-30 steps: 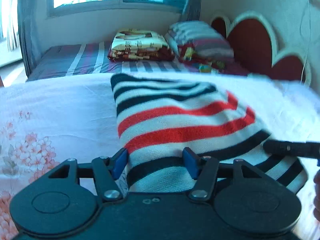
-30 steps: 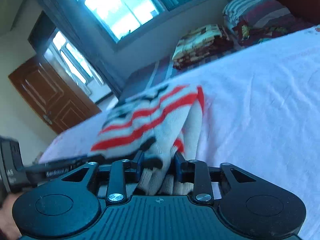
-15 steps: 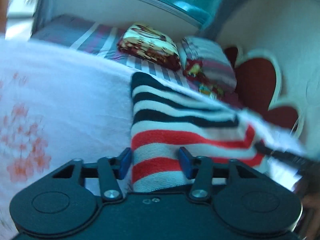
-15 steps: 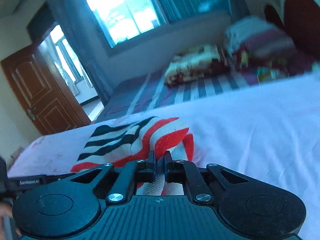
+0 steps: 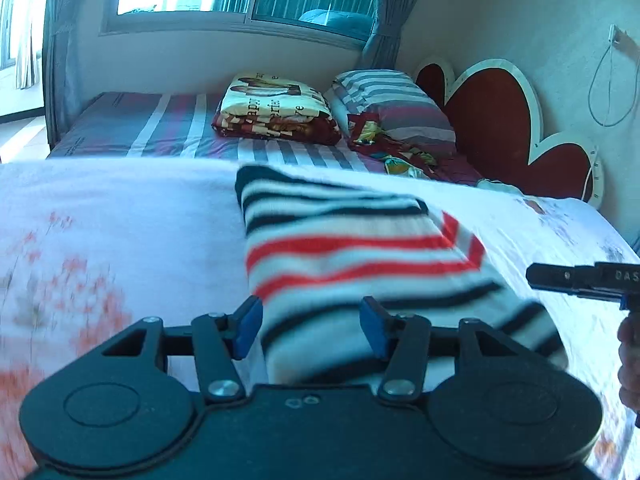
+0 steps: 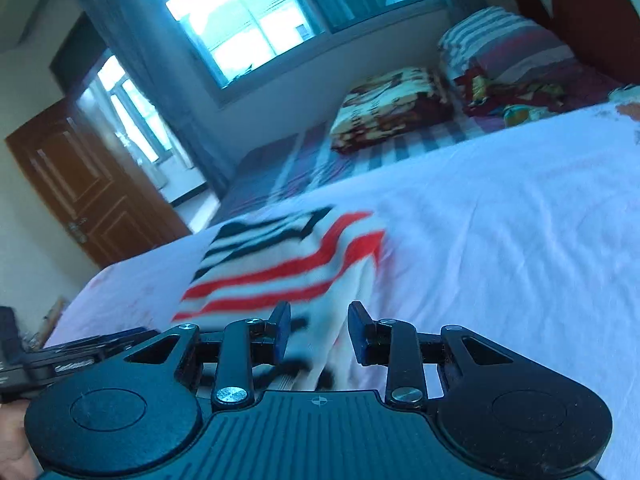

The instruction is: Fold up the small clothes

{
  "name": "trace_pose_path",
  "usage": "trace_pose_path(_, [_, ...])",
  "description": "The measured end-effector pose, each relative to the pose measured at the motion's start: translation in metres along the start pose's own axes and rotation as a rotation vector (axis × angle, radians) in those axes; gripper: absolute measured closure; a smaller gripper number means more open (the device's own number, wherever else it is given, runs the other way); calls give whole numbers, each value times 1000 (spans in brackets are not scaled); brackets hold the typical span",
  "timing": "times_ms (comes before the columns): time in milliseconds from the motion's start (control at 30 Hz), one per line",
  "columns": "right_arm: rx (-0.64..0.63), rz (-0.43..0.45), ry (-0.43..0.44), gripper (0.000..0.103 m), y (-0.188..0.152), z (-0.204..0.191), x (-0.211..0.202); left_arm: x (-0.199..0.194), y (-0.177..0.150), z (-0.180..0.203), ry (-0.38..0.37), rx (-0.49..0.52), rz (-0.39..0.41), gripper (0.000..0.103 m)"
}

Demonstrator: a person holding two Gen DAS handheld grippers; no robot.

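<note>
Right gripper [image 6: 316, 330] jaws just opening, loose around striped garment [image 5: 360, 264]; left gripper [image 5: 310, 330] parted, cloth between; risk: fold springs back

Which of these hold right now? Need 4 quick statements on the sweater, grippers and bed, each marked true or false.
1. The sweater lies on the white sheet. True.
2. The right gripper is clamped shut on the sweater. False: its jaws have just been opening and stand apart, with cloth between them.
3. The left gripper has its jaws apart over the sweater's near edge. True.
4. The sweater is plain white. False: it has black and red stripes.
</note>
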State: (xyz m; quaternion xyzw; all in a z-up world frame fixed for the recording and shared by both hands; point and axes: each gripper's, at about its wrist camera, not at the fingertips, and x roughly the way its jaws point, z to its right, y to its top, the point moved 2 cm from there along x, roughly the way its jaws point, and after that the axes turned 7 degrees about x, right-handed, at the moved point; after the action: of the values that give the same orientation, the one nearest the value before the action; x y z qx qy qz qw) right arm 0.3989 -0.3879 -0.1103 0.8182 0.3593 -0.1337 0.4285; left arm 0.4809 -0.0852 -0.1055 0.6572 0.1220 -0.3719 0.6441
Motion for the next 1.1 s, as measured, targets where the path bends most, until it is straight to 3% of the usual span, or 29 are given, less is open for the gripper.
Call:
trace_pose_path(33, [-11, -19, 11, 72, -8, -2, -1, 0, -7, 1, 8, 3, -3, 48])
trace_pose_path(67, [-47, -42, 3, 80, -16, -6, 1, 0, -14, 1, 19, 0, 0, 47])
trace_pose_path(133, [-118, -87, -75, 85, -34, -5, 13, 1, -24, 0, 34, 5, 0, 41])
trace_pose_path(333, [-103, -82, -86, 85, -43, -3, 18, 0, -27, 2, 72, 103, -4, 35])
trace_pose_path(800, [-42, -120, -144, 84, -40, 0, 18, -4, -35, -5, 74, 65, -54, 35])
trace_pose_path(833, [-33, -120, -157, 77, -39, -3, 18, -5, -35, -4, 76, 72, -57, 35])
trace_pose_path(1000, [-53, -44, -203, 74, -43, -25, -5, -12, -38, -1, 49, 133, -60, 36])
trace_pose_path(1100, [-30, -63, -239, 74, -56, -26, -2, -13, -43, -7, 12, 127, -65, 35])
